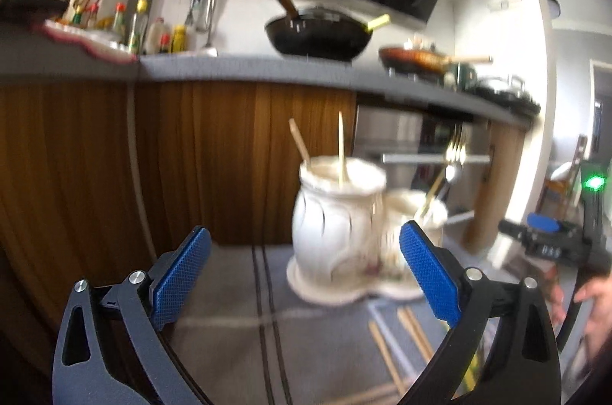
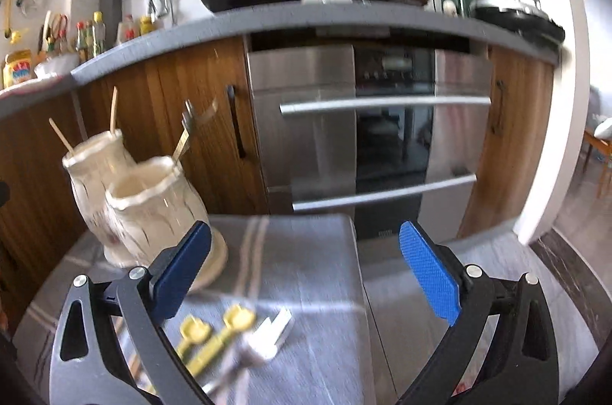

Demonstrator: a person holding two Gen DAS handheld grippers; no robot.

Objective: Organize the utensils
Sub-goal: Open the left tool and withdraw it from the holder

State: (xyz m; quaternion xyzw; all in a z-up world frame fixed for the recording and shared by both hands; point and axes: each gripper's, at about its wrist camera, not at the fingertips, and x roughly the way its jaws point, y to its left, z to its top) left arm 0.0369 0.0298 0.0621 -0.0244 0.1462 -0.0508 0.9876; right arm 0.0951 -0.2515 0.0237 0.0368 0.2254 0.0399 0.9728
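Through the left wrist camera we see our left gripper (image 1: 306, 263) spread wide and empty, with the chopsticks (image 1: 401, 347) lying on the desk (image 1: 229, 290) just ahead and right of the fingers, long axis running away from us toward the holder (image 1: 336, 232).

From the right wrist camera, our right gripper (image 2: 306, 267) is also open and empty. It shows what the left misses: yellow spoons (image 2: 214, 336) low and left of its fingers.

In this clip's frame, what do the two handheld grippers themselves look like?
Both match. The left gripper and right gripper each have two flat blue pads with a fine cross-hatch texture, mounted on curved dark grey arms with teardrop cut-outs and round silver bolts. In the left view, the right unit's black body carries a green light. No cables or sleeves show.
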